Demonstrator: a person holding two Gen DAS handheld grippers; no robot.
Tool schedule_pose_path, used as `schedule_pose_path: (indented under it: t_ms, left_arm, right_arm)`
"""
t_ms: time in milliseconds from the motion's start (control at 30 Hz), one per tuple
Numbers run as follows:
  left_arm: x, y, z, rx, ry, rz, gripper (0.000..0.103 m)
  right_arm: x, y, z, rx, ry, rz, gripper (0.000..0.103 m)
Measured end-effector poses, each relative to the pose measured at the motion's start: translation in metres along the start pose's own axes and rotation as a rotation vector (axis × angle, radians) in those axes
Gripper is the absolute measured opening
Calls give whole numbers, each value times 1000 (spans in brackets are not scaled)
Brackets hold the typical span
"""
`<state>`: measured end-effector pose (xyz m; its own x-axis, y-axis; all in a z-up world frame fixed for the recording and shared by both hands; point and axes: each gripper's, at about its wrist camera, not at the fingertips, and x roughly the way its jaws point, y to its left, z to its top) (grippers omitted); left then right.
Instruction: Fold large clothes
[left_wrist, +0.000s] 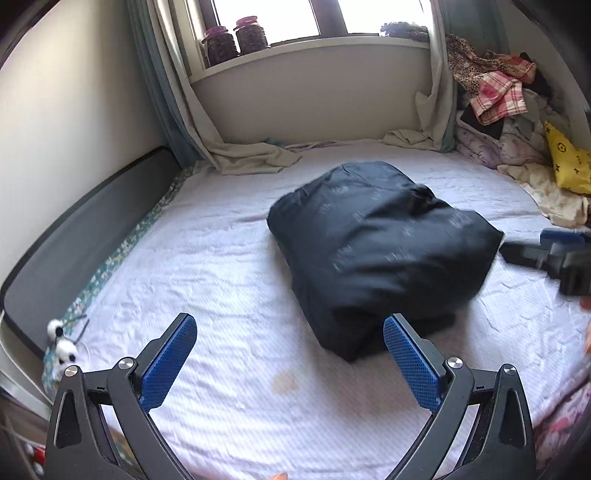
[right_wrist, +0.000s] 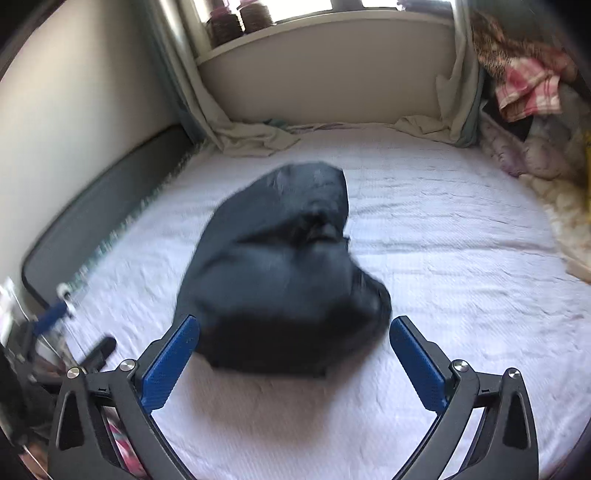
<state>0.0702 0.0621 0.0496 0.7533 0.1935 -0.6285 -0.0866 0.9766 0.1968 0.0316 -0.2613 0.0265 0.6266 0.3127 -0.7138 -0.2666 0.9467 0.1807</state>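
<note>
Both my claws are released and empty: left claw (left_wrist: 290, 354), right claw (right_wrist: 294, 356). The dark garment (left_wrist: 376, 251) sits bundled mid-frame on the bed (left_wrist: 221, 266). I worry the puffy folds may spring open with nothing pressing them.

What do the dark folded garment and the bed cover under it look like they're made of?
Dark folded garment: probably a padded synthetic shell such as nylon or polyester; it is puffy, with a faint sheen and a pale repeated print. Bed cover: likely a matte woven cotton-type fabric; it shows a fine ribbed texture and soft wrinkles.
</note>
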Motion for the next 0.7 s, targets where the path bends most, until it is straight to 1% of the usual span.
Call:
schedule_pose_path:
  t_ms: [100, 200, 300, 333, 433, 533, 700]
  left_arm:
    - [1, -5, -16, -23, 37, -37, 102]
    - [6, -5, -33, -71, 90, -81, 102]
    - [7, -6, -44, -99, 112, -87, 102]
    - [6, -5, -47, -106, 115, -93, 102]
    - [5, -4, -51, -120, 121, -93, 102]
    - [4, -2, -54, -133, 127, -95, 102]
    - [3, -3, -57, -125, 124, -90, 102]
  right_arm:
    - [-5, 18, -26, -15, 8, -59, 103]
    - [-9, 24, -50, 4, 11, -108, 103]
    - [-4, 26, -63, -2, 19, -150, 103]
    - [1, 26, -63, 0, 22, -154, 103]
    - [-6, 27, -70, 8, 10, -148, 103]
    - [-10, 30, -74, -1, -6, -160, 103]
    - [-12, 30, -79, 10, -8, -154, 103]
